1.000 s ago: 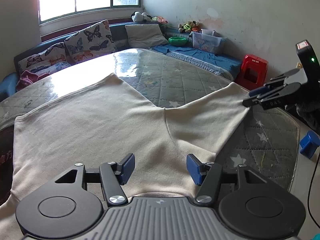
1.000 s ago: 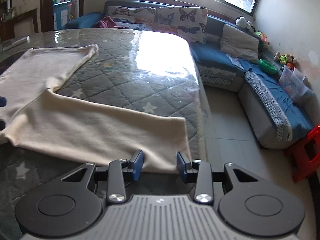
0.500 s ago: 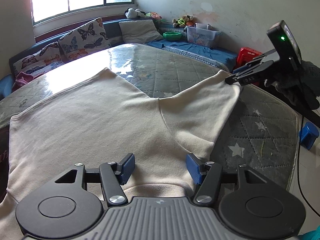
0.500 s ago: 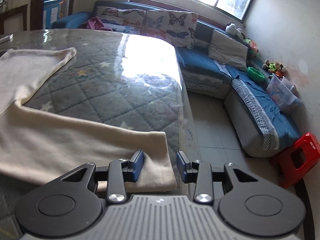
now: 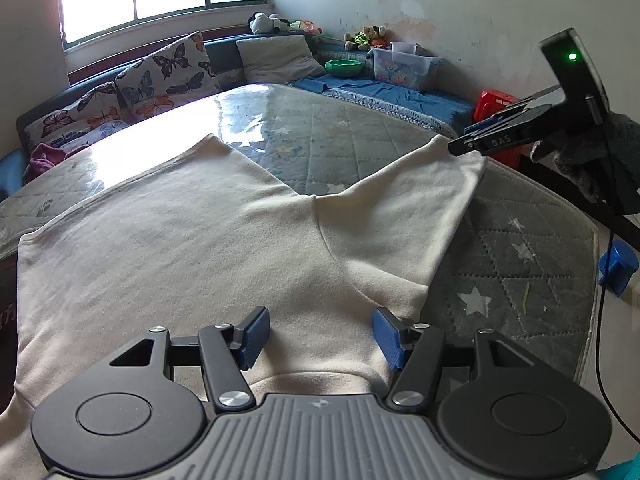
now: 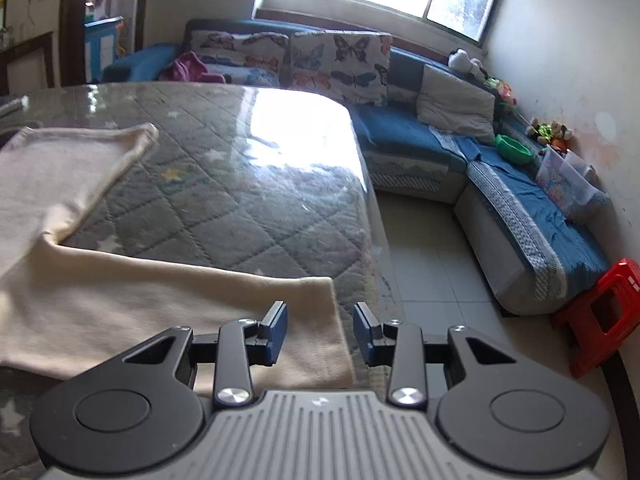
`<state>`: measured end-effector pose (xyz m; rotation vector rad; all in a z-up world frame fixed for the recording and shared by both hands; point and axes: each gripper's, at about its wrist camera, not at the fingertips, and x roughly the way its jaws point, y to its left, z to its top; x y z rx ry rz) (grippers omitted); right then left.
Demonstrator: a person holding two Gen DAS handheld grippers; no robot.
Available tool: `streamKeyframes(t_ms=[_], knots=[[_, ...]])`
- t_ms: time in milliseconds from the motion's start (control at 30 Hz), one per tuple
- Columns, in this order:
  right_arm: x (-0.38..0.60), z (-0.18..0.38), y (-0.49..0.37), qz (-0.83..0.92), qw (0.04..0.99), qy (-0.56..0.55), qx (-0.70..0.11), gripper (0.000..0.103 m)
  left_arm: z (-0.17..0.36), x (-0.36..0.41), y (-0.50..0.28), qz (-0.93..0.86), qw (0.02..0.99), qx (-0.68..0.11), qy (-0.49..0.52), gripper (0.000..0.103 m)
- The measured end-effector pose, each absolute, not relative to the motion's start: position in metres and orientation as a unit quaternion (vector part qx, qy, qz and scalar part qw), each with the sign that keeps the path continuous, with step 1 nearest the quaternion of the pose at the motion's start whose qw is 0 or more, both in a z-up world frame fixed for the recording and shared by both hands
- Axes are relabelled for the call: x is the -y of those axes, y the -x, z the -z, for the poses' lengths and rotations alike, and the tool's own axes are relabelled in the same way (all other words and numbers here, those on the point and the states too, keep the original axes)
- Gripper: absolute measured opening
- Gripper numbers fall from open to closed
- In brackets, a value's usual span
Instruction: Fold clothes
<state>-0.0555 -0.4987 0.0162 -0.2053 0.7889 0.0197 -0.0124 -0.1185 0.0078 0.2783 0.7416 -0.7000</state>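
Note:
A cream garment (image 5: 192, 248) lies spread flat on the quilted table top (image 5: 352, 136), with two long branches forking away from me. My left gripper (image 5: 320, 332) hovers open over the garment's near wide part, nothing between its blue pads. In the left wrist view my right gripper (image 5: 464, 146) sits at the tip of the right-hand branch (image 5: 400, 216). In its own view that right gripper (image 6: 320, 330) stands open just above the branch's hemmed end (image 6: 312, 344); the cloth edge runs under the gap and the pads do not press it.
The table edge (image 6: 376, 240) drops to a tiled floor right beside the right gripper. A blue corner sofa (image 6: 520, 216) with butterfly cushions (image 6: 340, 60) lines the far walls. A red stool (image 6: 604, 312) and a blue object (image 5: 618, 266) stand on the floor.
My right gripper has moved over the end of the right-hand branch, whose hem now lies under its pads. The left gripper and the garment have stayed put.

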Motion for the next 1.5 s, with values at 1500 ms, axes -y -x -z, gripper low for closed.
streamKeyframes(t_ms=[1500], knots=[[0.394,-0.017,0.095,-0.203,0.890,0.103,-0.395,0.037,-0.006,0.119,0.010,0.344,0.856,-0.352,-0.157,0.066]])
